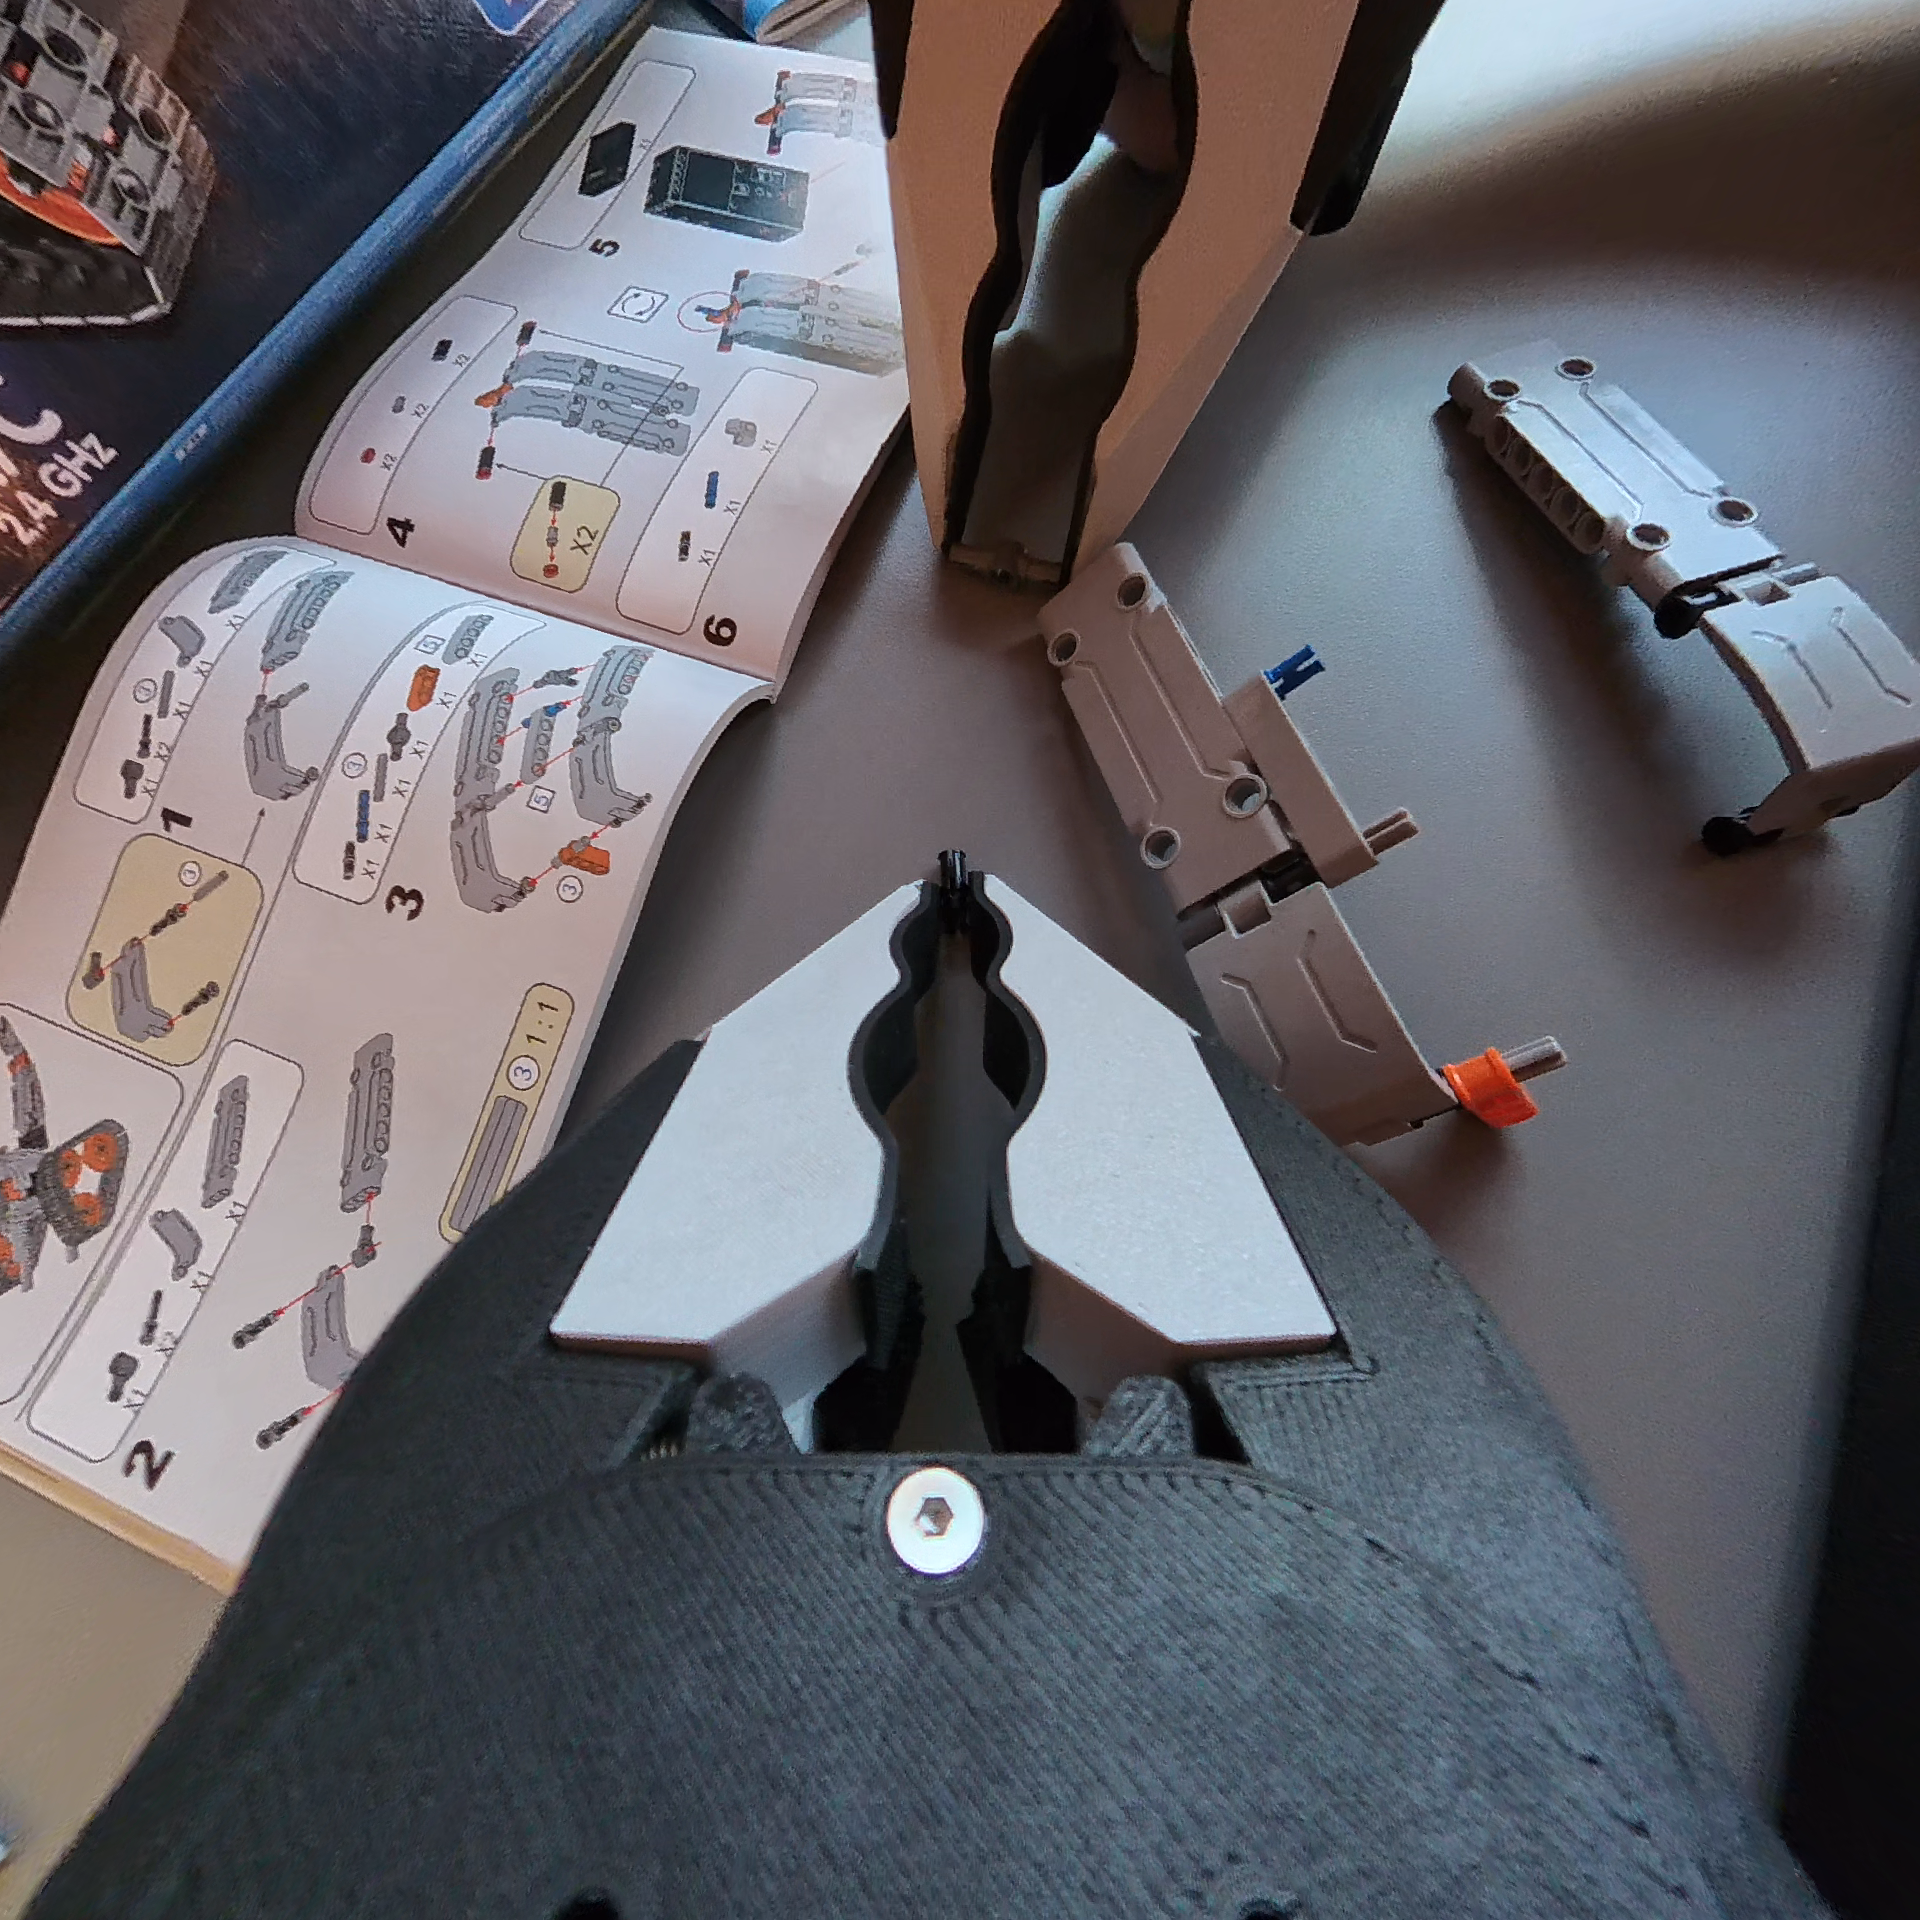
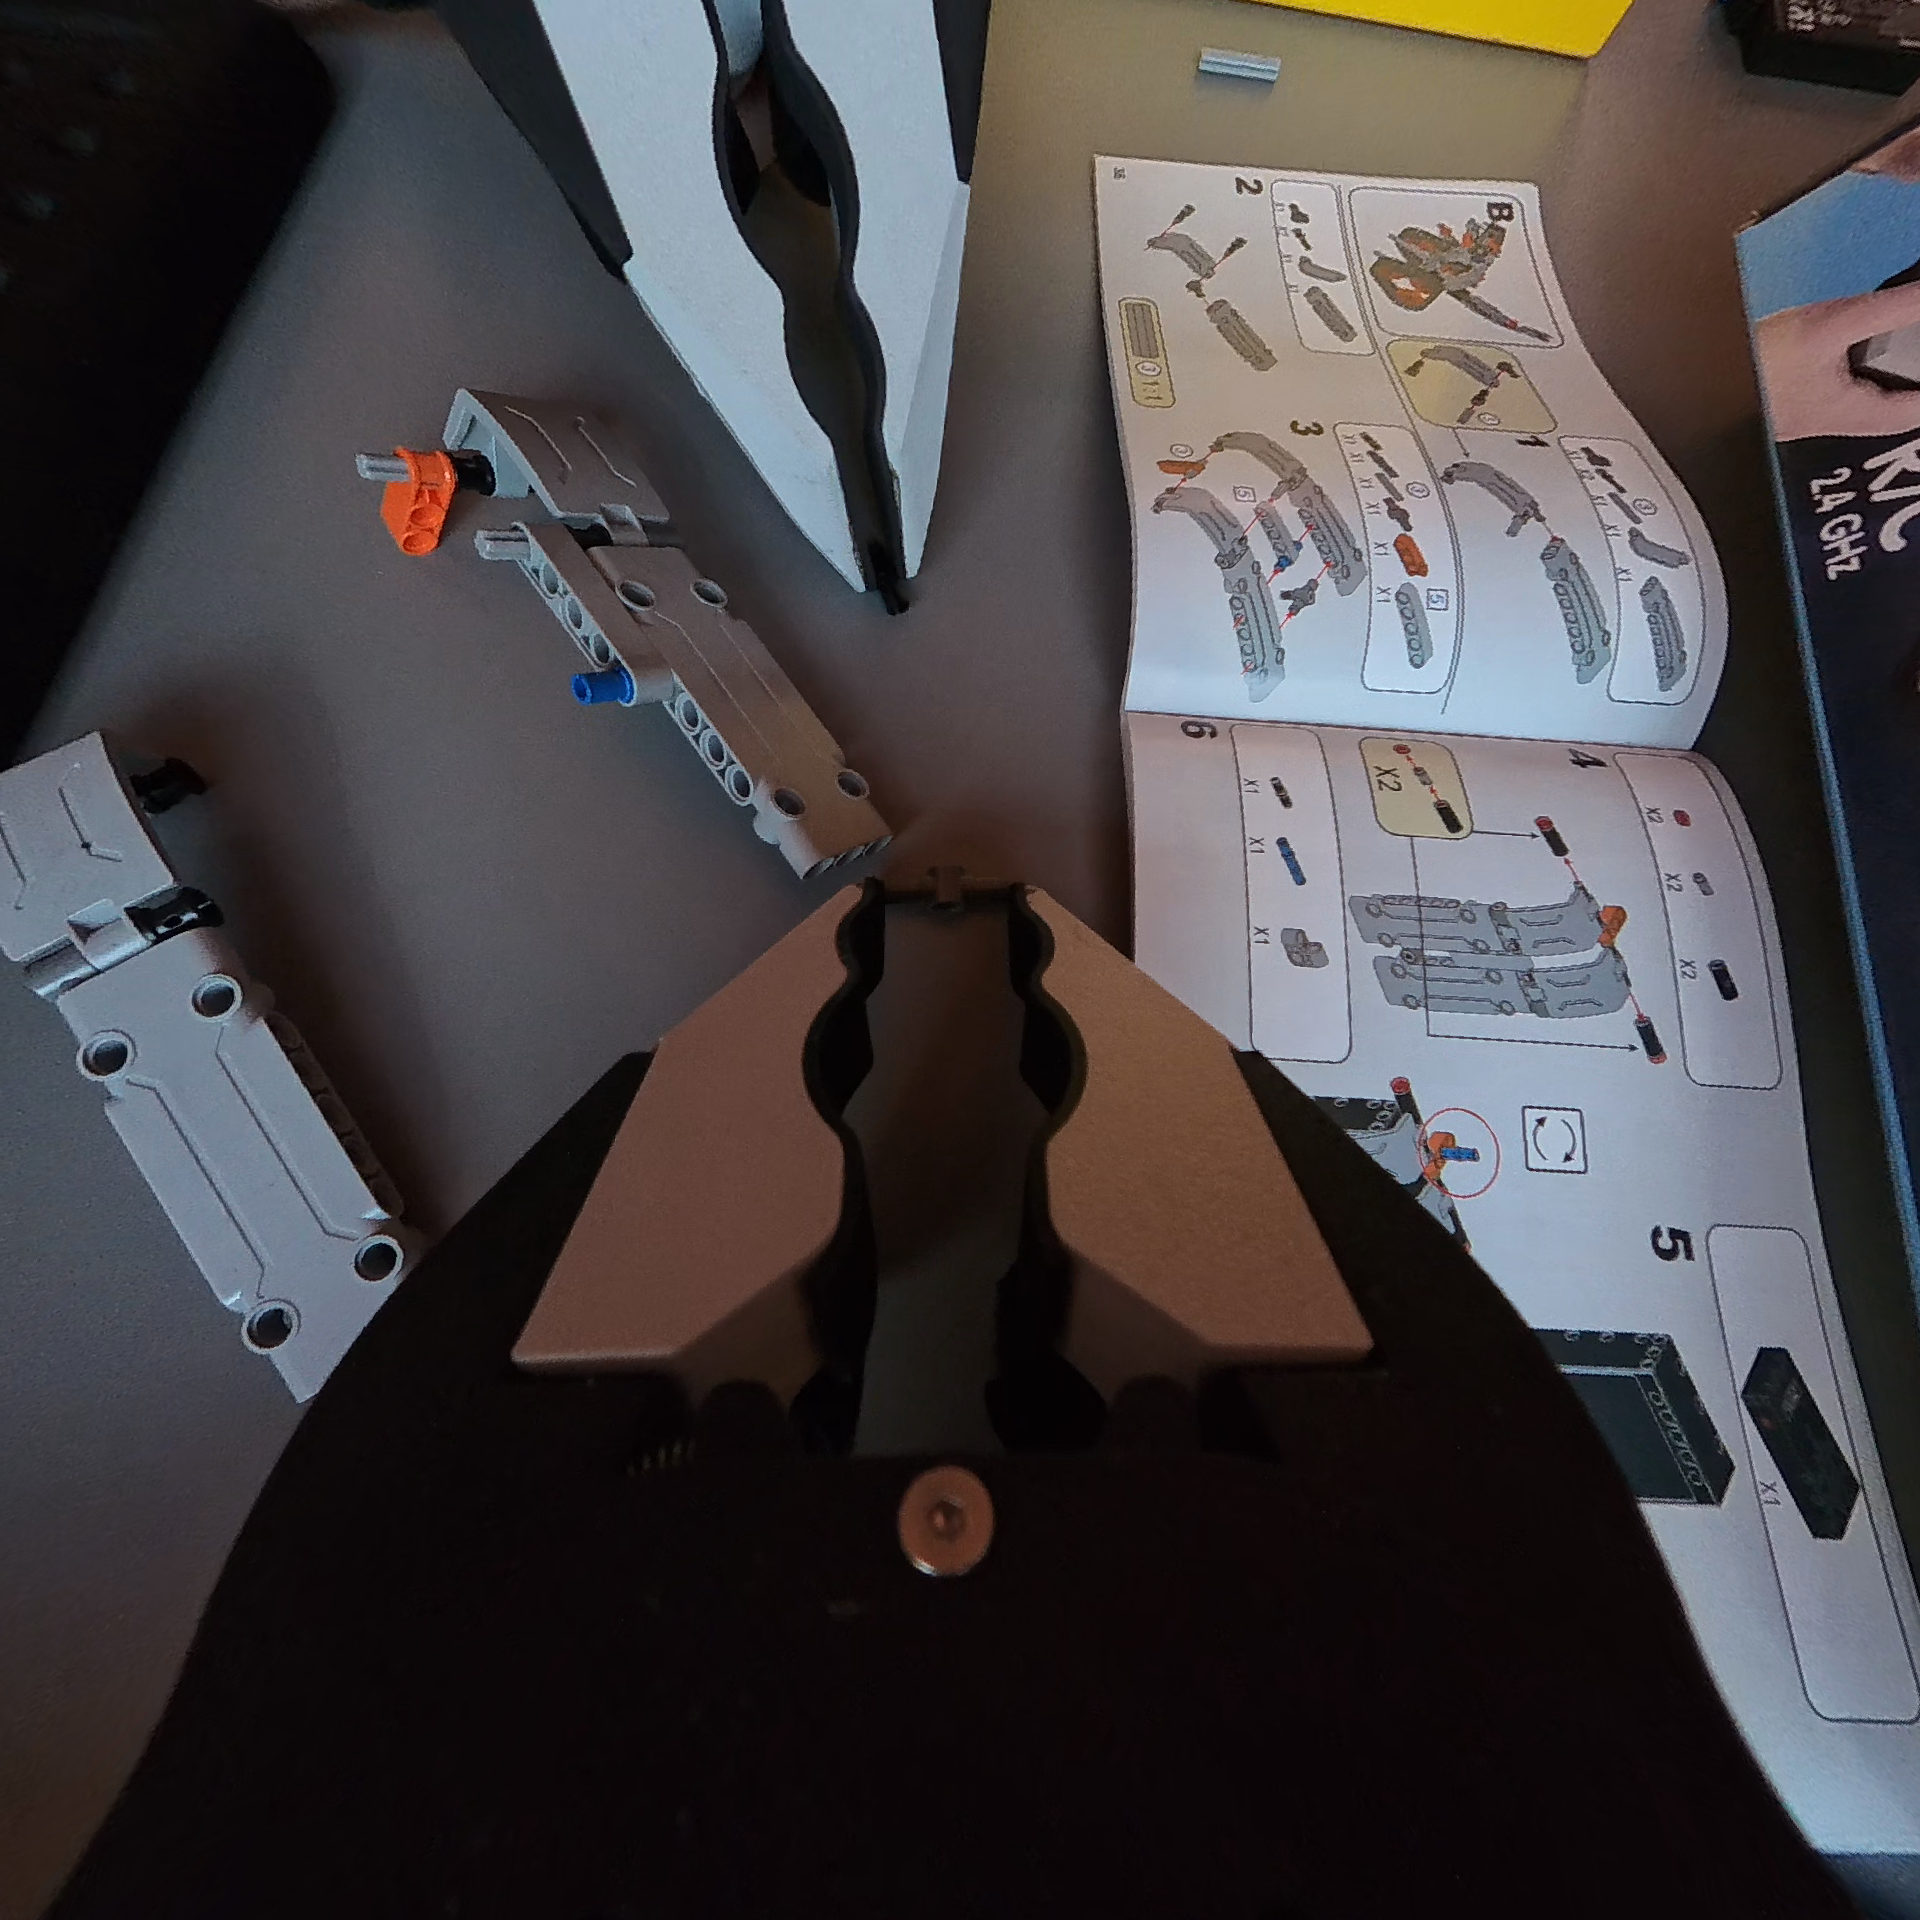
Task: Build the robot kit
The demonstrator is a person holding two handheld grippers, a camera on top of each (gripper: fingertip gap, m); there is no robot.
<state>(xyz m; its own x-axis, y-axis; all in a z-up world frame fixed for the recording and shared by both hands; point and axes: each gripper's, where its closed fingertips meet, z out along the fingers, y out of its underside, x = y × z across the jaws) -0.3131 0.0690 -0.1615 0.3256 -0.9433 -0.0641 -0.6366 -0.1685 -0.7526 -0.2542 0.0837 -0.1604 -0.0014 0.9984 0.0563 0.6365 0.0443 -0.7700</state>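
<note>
Spreading over the grey table beside the open booklet lie two grey brick assemblies: one w/ an orange connector, one plain. Left gripper is clenched on a tiny black pin; right gripper pinches a small grey piece (prob. an axle, poorly seen). Risk: such thin tip-holds could twist and let either part pop out.

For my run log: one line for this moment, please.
left gripper: shut on small black pin | right gripper: shut on small grey connector piece | open instruction booklet beside
</note>
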